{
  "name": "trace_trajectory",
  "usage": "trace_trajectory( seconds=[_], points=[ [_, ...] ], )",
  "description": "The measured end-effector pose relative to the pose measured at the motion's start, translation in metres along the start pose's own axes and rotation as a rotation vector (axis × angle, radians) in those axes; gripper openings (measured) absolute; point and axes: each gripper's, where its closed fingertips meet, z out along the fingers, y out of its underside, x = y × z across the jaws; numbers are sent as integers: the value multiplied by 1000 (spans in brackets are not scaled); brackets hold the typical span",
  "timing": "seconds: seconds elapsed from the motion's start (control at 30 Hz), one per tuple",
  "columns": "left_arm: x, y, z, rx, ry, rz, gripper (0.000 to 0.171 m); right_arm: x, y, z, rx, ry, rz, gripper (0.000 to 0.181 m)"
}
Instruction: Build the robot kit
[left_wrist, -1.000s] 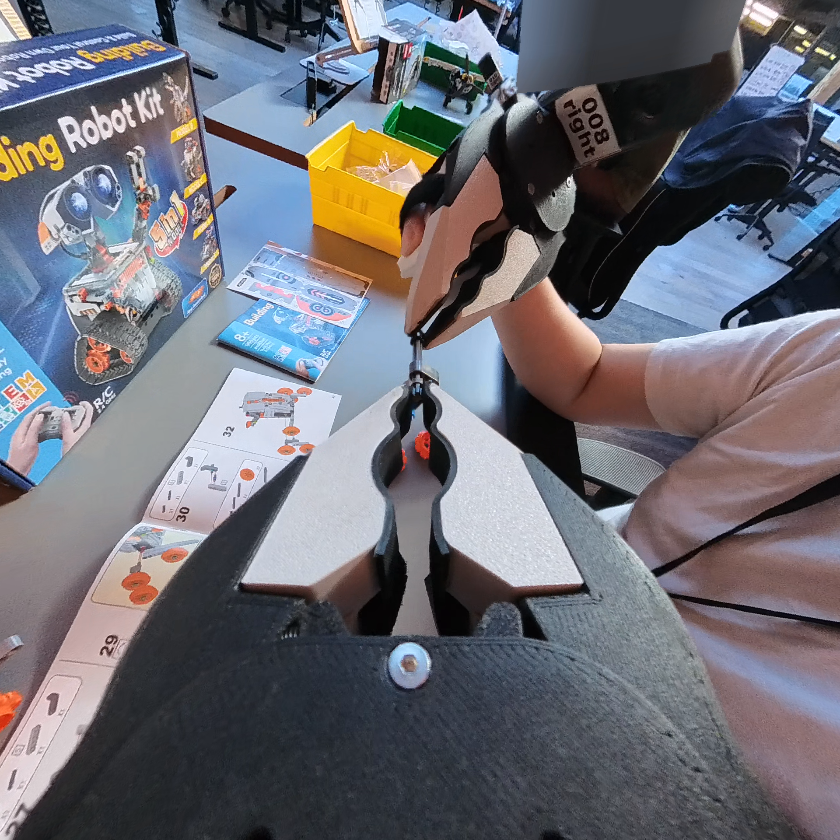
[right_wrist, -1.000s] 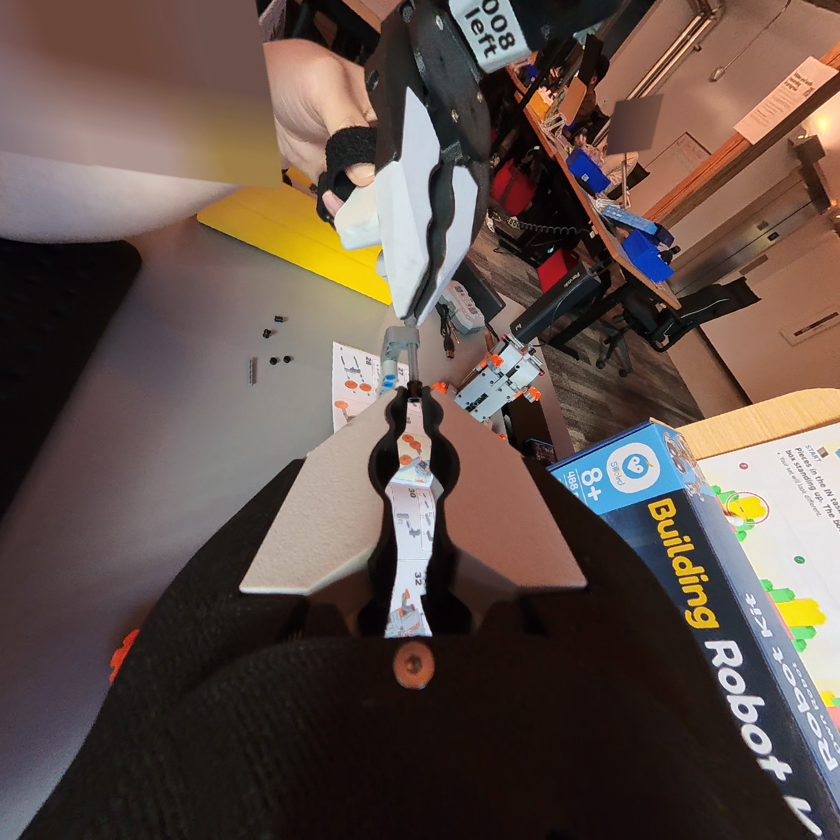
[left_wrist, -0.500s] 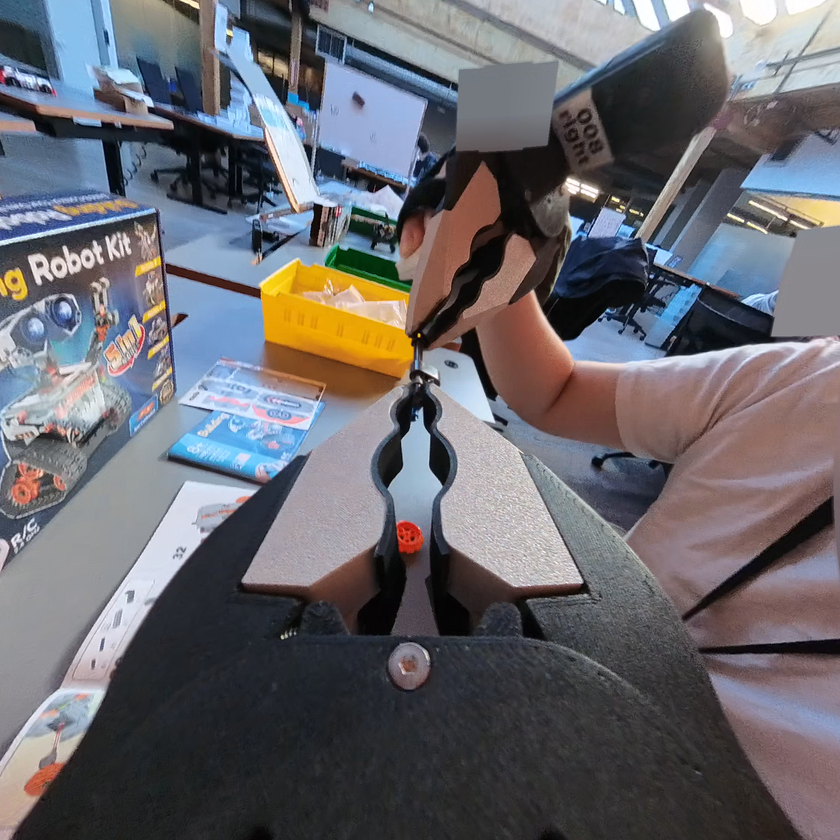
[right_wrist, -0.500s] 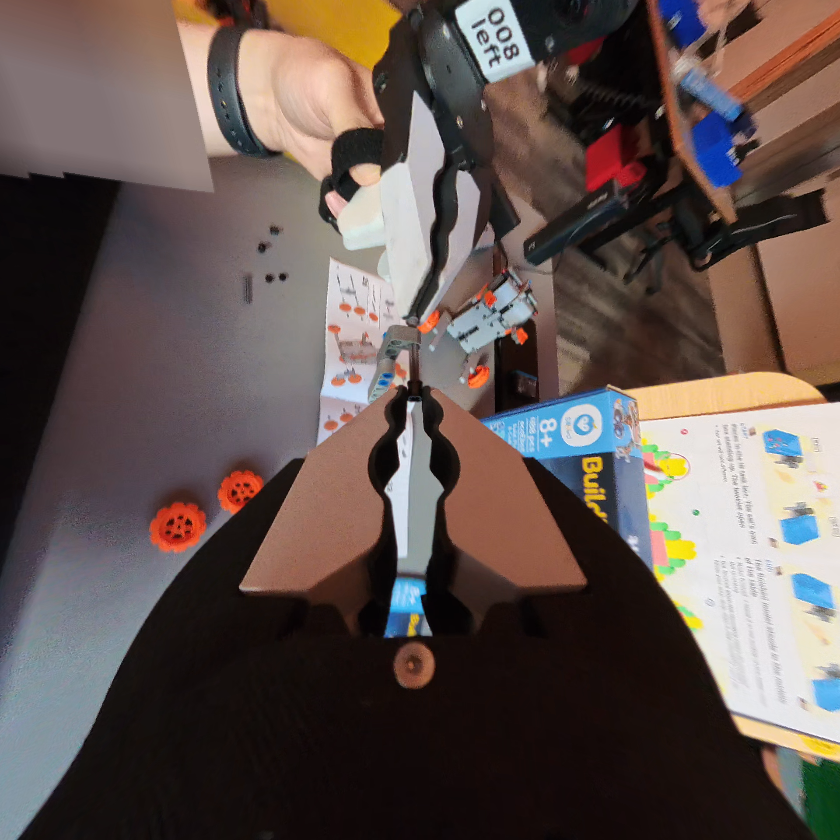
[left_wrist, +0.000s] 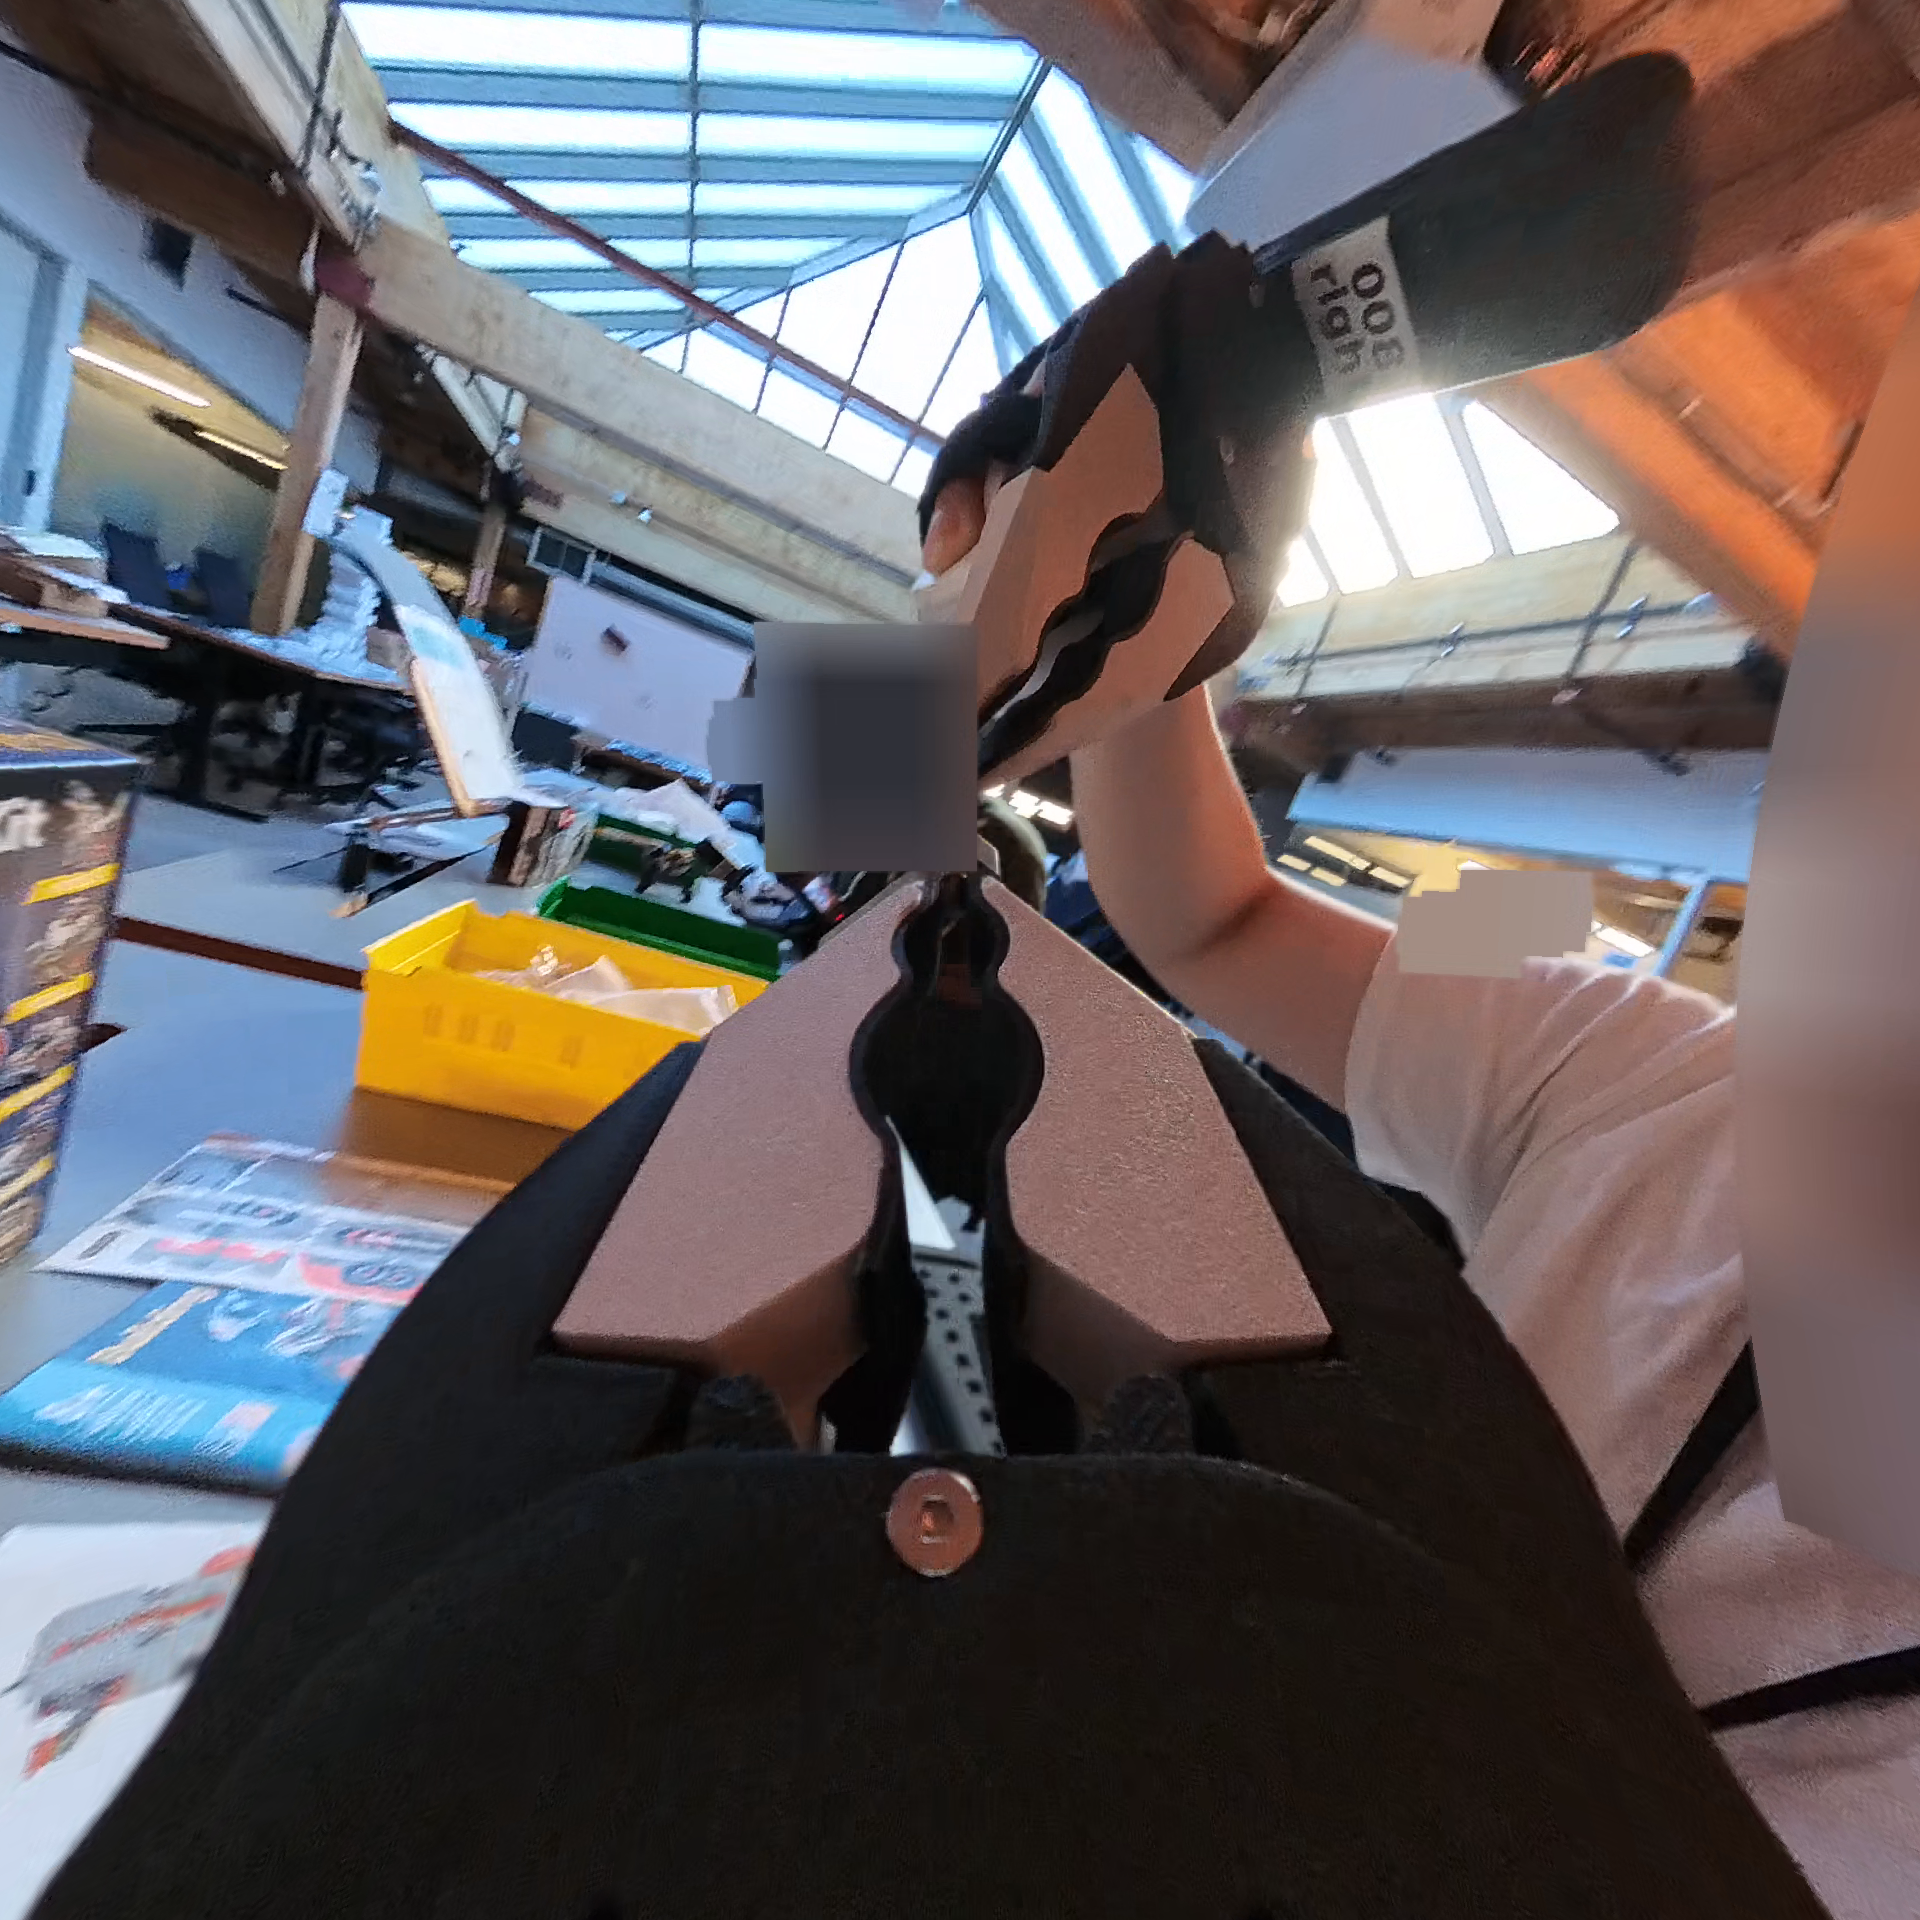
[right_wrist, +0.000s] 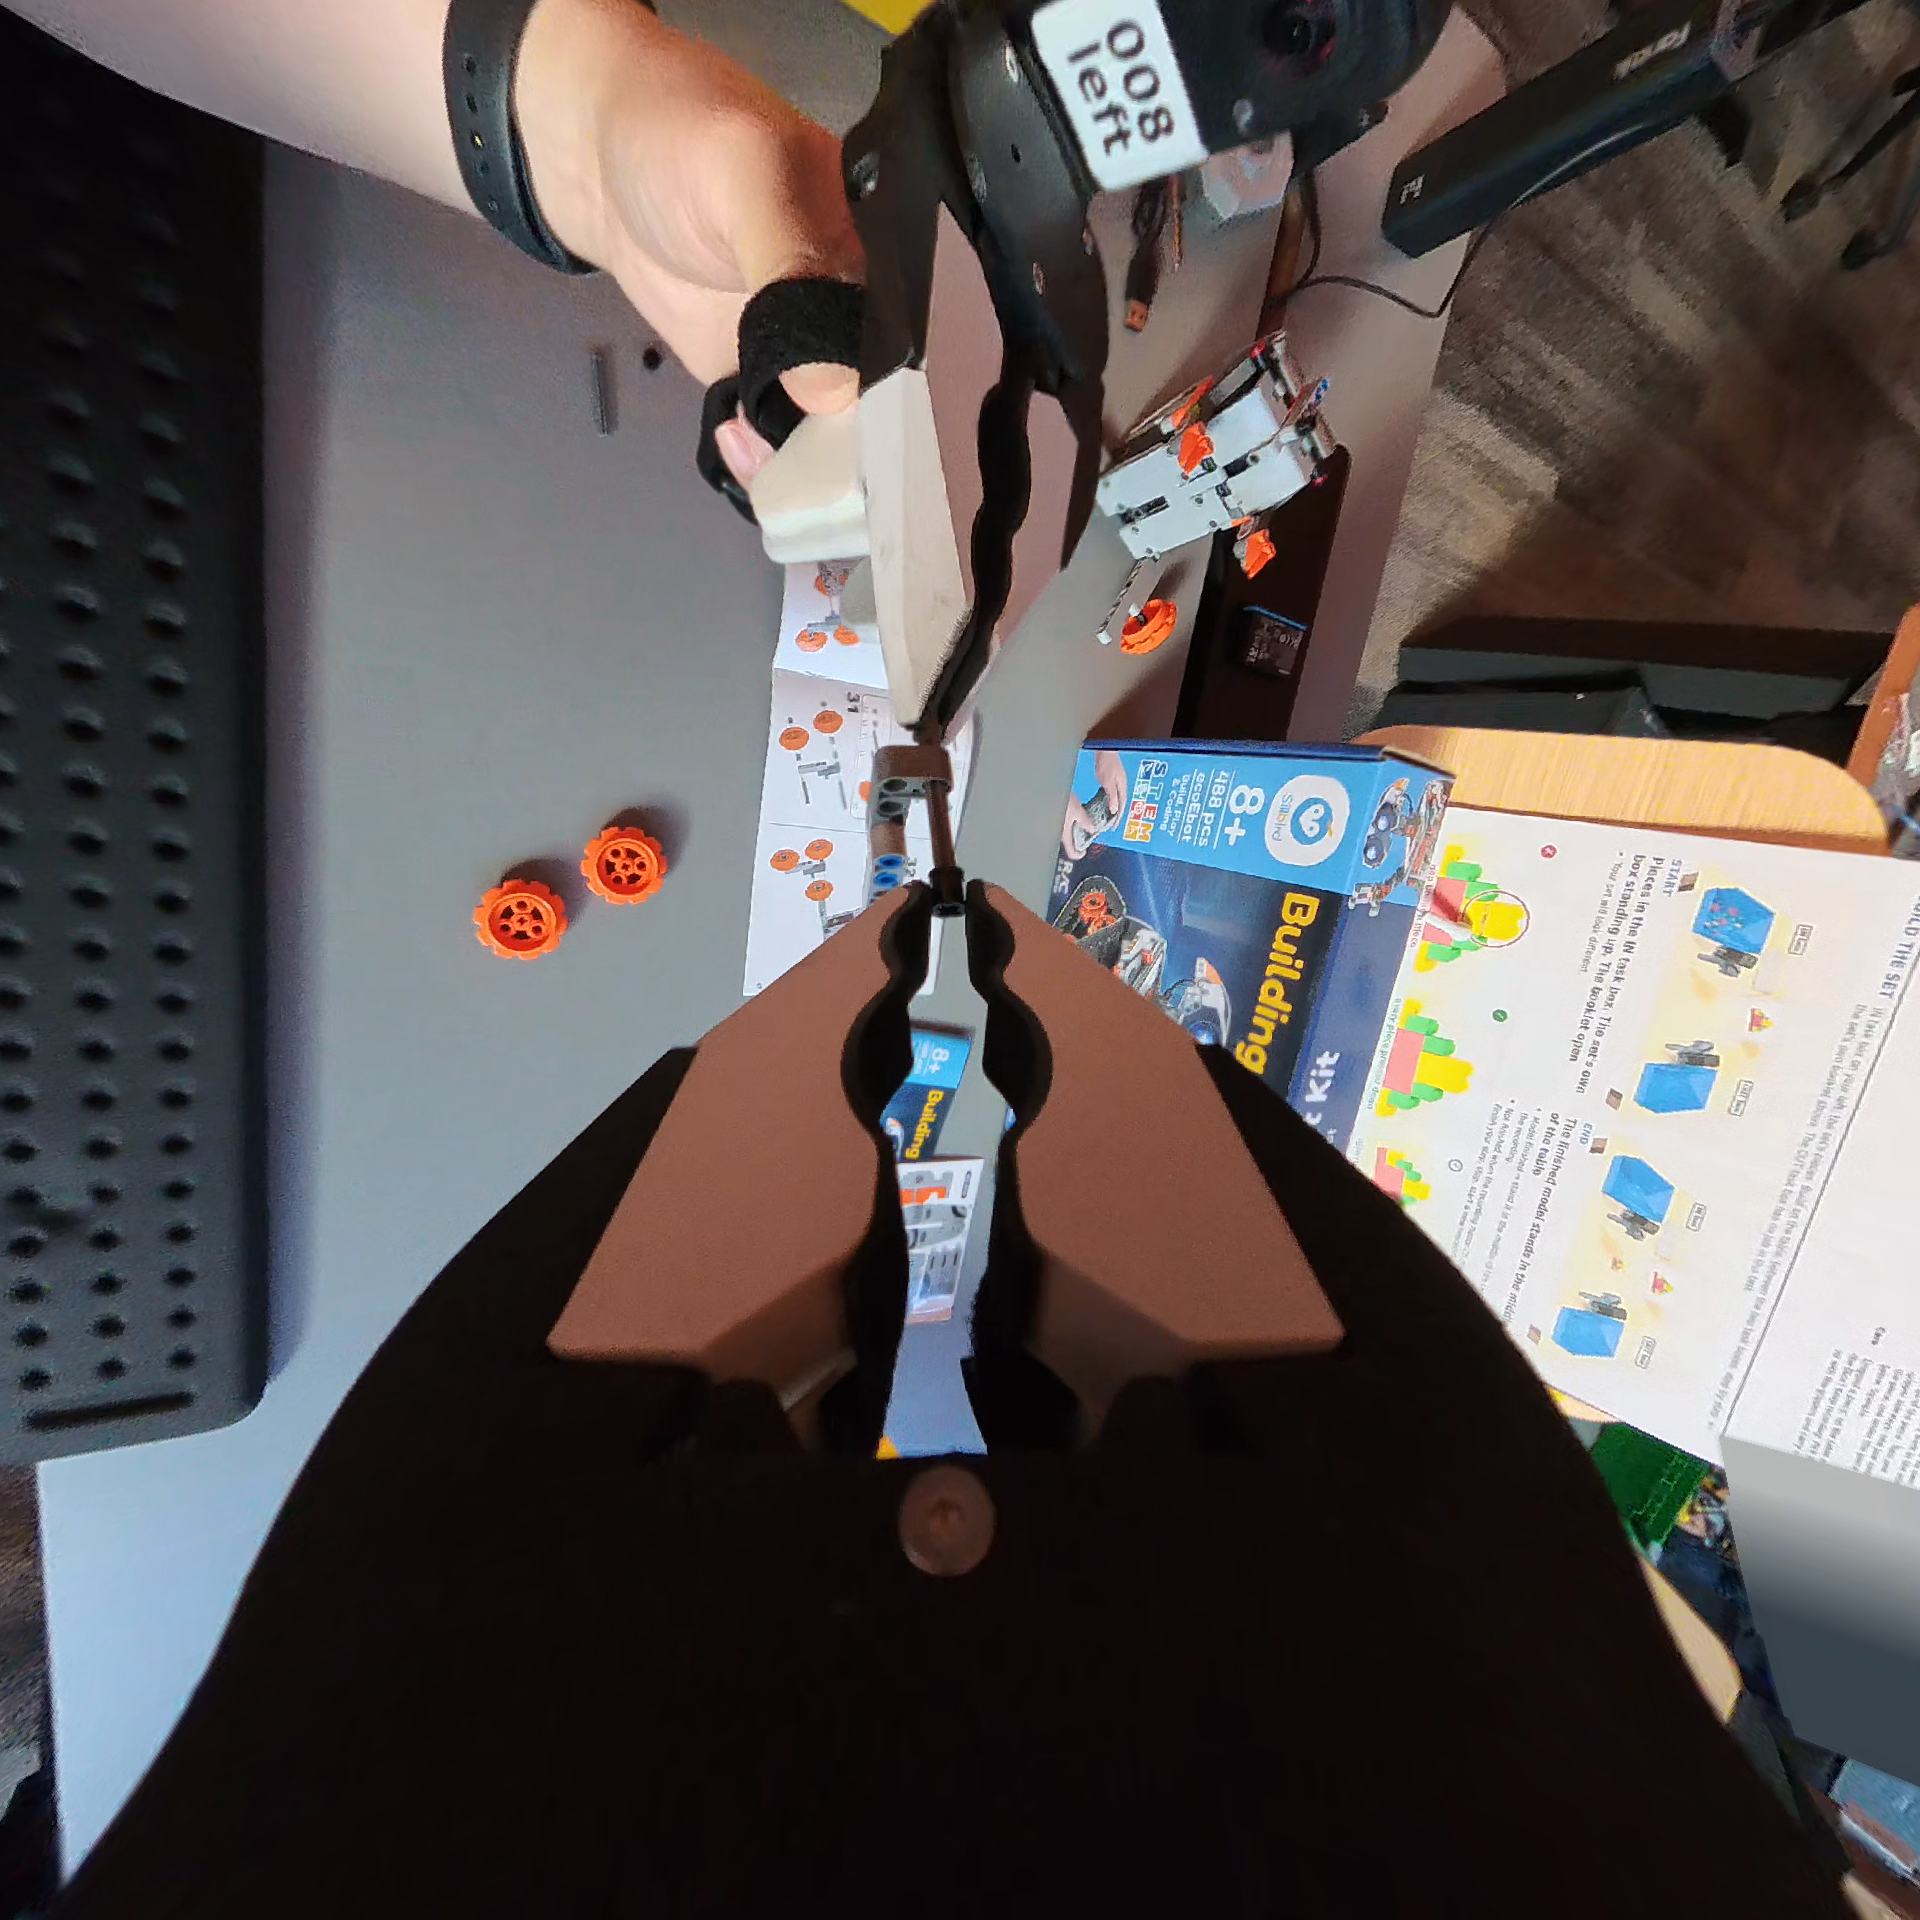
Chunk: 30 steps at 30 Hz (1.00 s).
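Yellow bin (left_wrist: 499, 1023), orange wheels (right_wrist: 569, 891) (two), blue box (right_wrist: 1236, 914), grey table (right_wrist: 436, 665)

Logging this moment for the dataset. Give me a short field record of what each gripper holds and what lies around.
left gripper: shut on the gray beam
right gripper: shut on the thin black rod that sticks out of the beam
height: both raised above the gray table
on table: two orange wheels, instruction sheet, blue kit box, half-built gray model
farther back: yellow bin, green bin
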Motion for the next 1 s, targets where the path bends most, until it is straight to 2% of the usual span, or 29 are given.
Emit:
trace_trajectory(
  seconds=[0.23,0.43,0.57,0.7,0.8,0.9,1.0],
  points=[
    [1,-3,-1,89,102,-124,0,3,-4,-2,-14,-67,49,5],
    [-14,21,-1,9,84,-225,0,-11,17,20,64,-77,148,5],
    [-25,71,-12,-104,18,-382,0,-47,35,59,227,-106,297,5],
    [-29,127,-38,-209,-115,-446,1,-91,42,109,395,-115,404,4],
    [-26,155,-58,-249,-178,-507,1,-109,38,135,580,-136,504,4],
    [-24,184,-75,-332,-245,-545,1,-128,36,160,698,-159,544,5],
    [-24,207,-89,-365,-293,-579,1,-147,35,181,791,-198,575,4]
  ],
)
